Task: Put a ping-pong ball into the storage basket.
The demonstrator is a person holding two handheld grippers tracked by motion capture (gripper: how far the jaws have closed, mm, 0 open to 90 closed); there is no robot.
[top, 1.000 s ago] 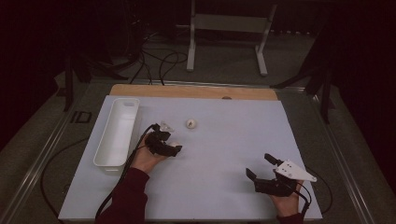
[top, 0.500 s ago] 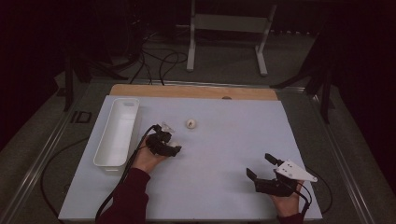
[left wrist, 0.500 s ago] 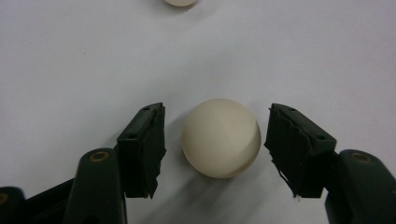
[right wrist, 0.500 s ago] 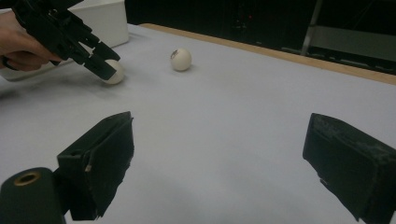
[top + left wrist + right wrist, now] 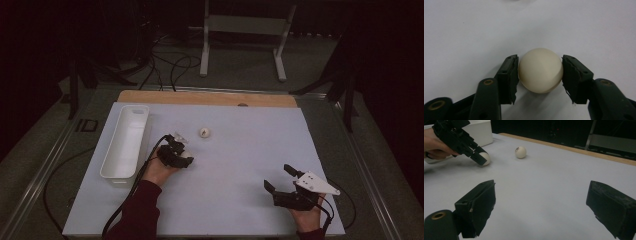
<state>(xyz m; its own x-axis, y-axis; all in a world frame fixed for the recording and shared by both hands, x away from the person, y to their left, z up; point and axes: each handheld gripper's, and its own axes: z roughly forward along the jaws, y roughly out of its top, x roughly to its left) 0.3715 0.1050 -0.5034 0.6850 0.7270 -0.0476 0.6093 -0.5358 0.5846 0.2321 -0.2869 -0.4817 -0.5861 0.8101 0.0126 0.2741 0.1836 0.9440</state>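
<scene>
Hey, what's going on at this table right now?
A person works at a white table with a gripper in each hand. The left gripper has just been closing on a cream ball, and its pads now press the ball's sides as it rests on the table. A second ball lies loose farther back, beyond a white bin. The right gripper waits open over bare table.

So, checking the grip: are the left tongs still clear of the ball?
No, both pads of the left tongs press the cream ball.

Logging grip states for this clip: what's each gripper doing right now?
Left gripper: jaws just closed, shut on the white ball.
Right gripper: open, holding nothing.
</scene>
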